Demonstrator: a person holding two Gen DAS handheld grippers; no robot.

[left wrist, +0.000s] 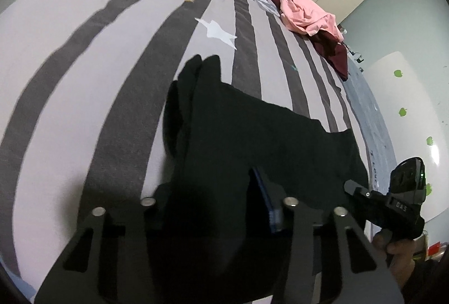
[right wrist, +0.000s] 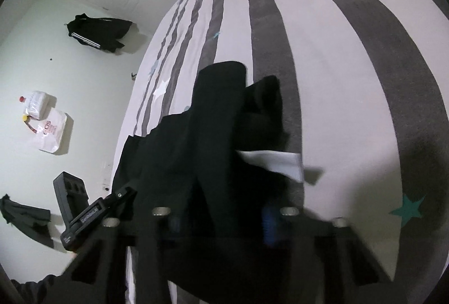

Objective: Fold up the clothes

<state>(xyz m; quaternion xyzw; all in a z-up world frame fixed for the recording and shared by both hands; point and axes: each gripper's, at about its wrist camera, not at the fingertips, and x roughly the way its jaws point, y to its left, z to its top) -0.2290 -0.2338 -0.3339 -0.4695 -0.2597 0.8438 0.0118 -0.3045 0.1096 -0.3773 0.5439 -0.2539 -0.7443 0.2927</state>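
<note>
Left hand-held gripper (left wrist: pixel 219 208) pinched on near edge of black garment (left wrist: pixel 252 135), cloth bunched between its fingers and covering most of the gap; blue pad (left wrist: pixel 266 197) of one finger shows through a slit in the cloth. Right hand-held gripper (right wrist: pixel 221 217) likewise closed on same black garment (right wrist: pixel 196 152), fabric draped over both fingers, blue pad (right wrist: pixel 268 222) visible at the right finger. No earlier view, so only the grip as it stands. Garment spreads ahead of both grippers on the bed (left wrist: pixel 84 65) with grey and pale striped cover with star prints; far end is rolled into two humps ahead of the left gripper. White patch (right wrist: pixel 280 163) shows at the garment's edge just ahead-right of right gripper. In left wrist view, right gripper body (left wrist: pixel 393 205) sits off to the right, a hand (left wrist: pixel 393 245) around its handle. Far ahead-right of left gripper: pink garment (left wrist: pixel 308 15) lying on a maroon garment (left wrist: pixel 334 51) at bed edge. Left of right gripper, on floor: black jacket (right wrist: pixel 98 31), plastic bag (right wrist: pixel 50 132)
</note>
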